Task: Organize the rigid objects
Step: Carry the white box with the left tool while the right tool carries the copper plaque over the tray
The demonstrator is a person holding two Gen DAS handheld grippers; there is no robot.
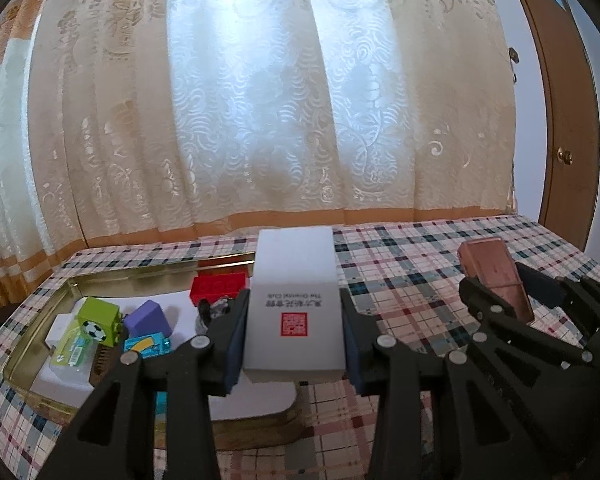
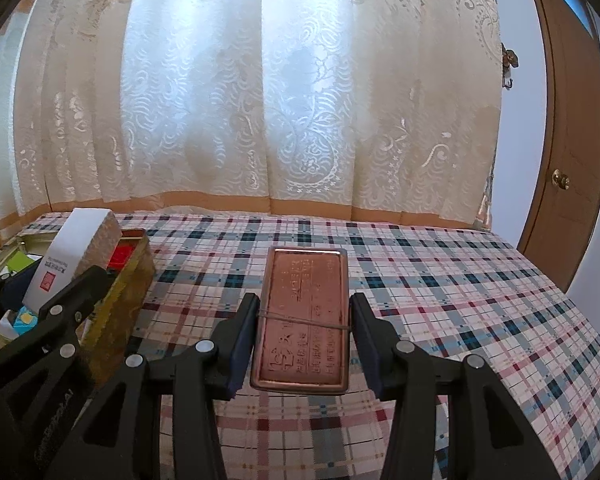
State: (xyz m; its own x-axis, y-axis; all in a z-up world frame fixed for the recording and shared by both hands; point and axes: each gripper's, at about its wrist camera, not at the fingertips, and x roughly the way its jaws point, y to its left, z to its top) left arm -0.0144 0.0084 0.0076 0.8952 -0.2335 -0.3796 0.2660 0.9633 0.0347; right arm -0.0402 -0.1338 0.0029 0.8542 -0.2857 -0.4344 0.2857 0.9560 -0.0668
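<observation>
Left gripper clamped on a white box, both pads pressed flat to its long sides, red seal stamp and small print facing up. Box held above the near right corner of a gold tin tray, which sits at the left edge of the checked tablecloth. Inside the tray: a green cube with a football picture, a purple block, a red box near the far wall, a turquoise packet and a light green packet, all close together.

Right gripper closed on a copper-coloured flat tin, embossed lid up, thin band across the middle. Tin held over the middle of the tablecloth, to the right of the tray and apart from it. Cannot tell whether the tin touches the cloth. Cream curtain along the far edge, brown door at the right.
</observation>
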